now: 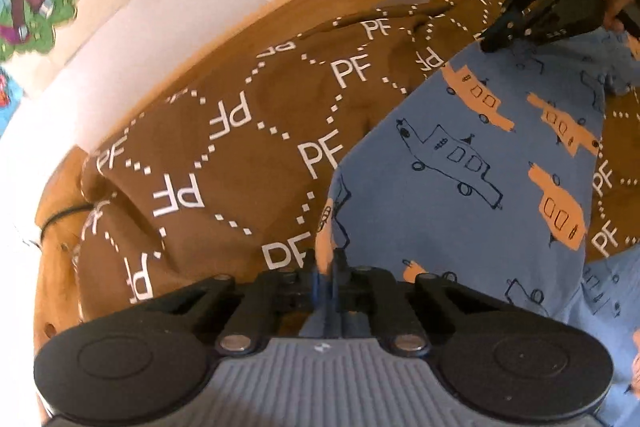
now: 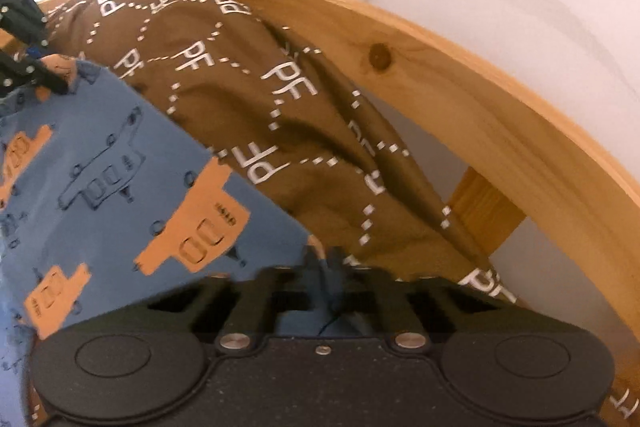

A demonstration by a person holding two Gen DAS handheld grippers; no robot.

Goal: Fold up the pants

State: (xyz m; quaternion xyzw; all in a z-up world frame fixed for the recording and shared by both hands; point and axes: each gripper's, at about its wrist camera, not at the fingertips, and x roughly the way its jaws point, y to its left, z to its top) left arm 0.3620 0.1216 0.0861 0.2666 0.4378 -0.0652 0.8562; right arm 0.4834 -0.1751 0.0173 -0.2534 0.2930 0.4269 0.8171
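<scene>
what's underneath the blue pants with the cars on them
A brown blanket printed with white PF letters lies under the blue pants, spreading out past them toward the wooden bed rail. Whatever lies below the blanket is covered and cannot be seen.

Far side: closed off by wooden bed rail with wall just behind | Gap under rail: partly blocked by upright post | Surface: rumpled brown blanket is heaped against rail, ridged folds | Pants are spread over blanket; space above them is open between both grippers
</scene>
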